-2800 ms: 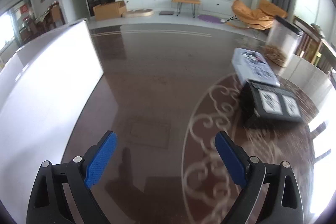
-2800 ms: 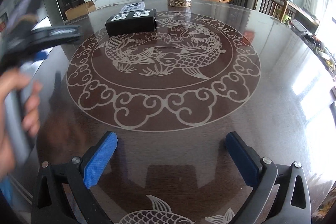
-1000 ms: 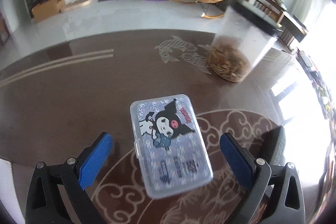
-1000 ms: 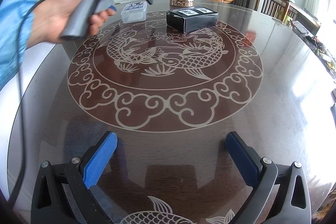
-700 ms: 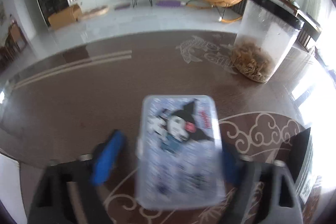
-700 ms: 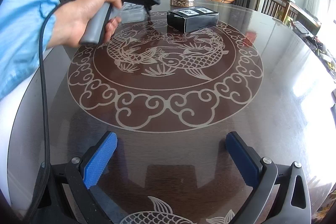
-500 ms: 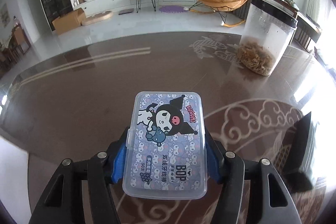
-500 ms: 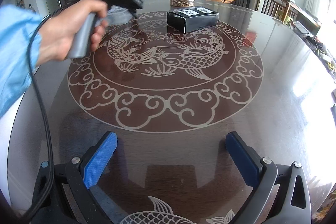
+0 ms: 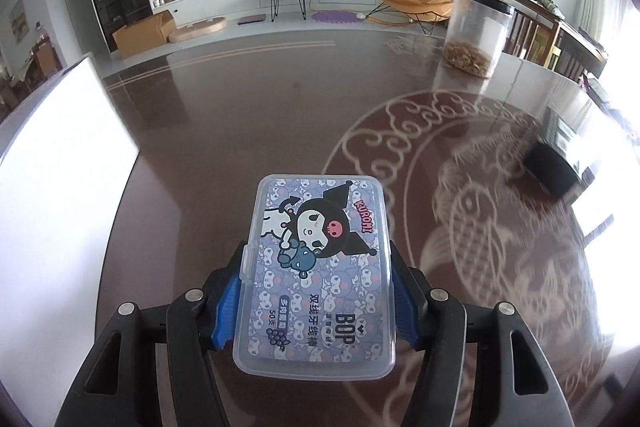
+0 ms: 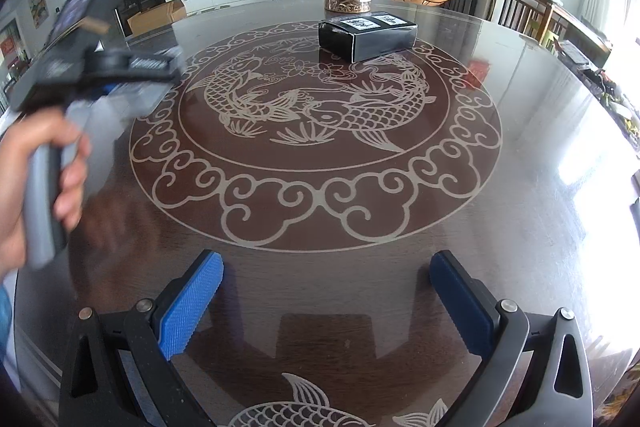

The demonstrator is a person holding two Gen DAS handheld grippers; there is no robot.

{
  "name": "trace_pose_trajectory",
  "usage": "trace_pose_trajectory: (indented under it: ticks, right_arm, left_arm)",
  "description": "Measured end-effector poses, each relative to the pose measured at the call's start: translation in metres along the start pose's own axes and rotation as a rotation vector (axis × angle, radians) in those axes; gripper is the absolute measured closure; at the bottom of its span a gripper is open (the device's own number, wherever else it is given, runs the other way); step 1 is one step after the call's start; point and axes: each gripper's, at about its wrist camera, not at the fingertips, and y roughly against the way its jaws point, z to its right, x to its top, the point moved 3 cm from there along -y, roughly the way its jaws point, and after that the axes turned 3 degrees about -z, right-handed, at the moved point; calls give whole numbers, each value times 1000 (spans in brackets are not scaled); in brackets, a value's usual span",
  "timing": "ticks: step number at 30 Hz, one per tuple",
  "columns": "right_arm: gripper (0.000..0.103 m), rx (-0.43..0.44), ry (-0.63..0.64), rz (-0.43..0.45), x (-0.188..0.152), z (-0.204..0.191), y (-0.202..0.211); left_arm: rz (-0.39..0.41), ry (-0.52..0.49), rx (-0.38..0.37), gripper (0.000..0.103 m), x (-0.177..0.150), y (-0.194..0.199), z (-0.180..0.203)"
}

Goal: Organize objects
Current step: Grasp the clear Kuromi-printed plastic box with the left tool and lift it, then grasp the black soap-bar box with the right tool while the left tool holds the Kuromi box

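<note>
Bright daylight floods from windows on the right, glaring off the glossy table (image 10: pixel 540 155), fisheye bending the edges, while the person's left hand (image 10: pixel 36 179) looks motion-blurred, perhaps mid-swing.

- Left claw (image 9: pixel 316 301): jaws closed partway, blue pads (image 9: pixel 226 301) pressed against both long sides of a box (image 9: pixel 318 267), pointing steeply down.
- Left hand (image 10: pixel 38 175): fingers wrapped around the grey handle, blurred.
- Right claw (image 10: pixel 326 301): jaws spread wide, nothing between them, pointing steeply down over the table (image 10: pixel 520 187).
</note>
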Motion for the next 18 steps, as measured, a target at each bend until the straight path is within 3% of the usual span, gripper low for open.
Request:
trace_pose_trajectory:
  ticks: [5,9,11,13,15,18]
  right_arm:
    - [0,-1,-1,0,0,0,0]
    - [0,-2,-2,1,-1,0,0]
    - [0,-2,-2,1,-1,0,0]
    - [0,-2,-2,1,-1,0,0]
    - [0,-2,-3,1,-1,0,0]
    - [0,-3,-3,1,-1,0,0]
  left_arm:
    - [15,-11,-6,41,-42,24,-9]
    - [16,-11,-11,40,-50,33,-16]
    - [11,2,6,33,-50,31,-17]
    - [-12,28,2,10,-50,27,-21]
    - [-35,10,-6,0,-50,24,-17]
    - [-39,-3,-14,0,-50,23,-13]
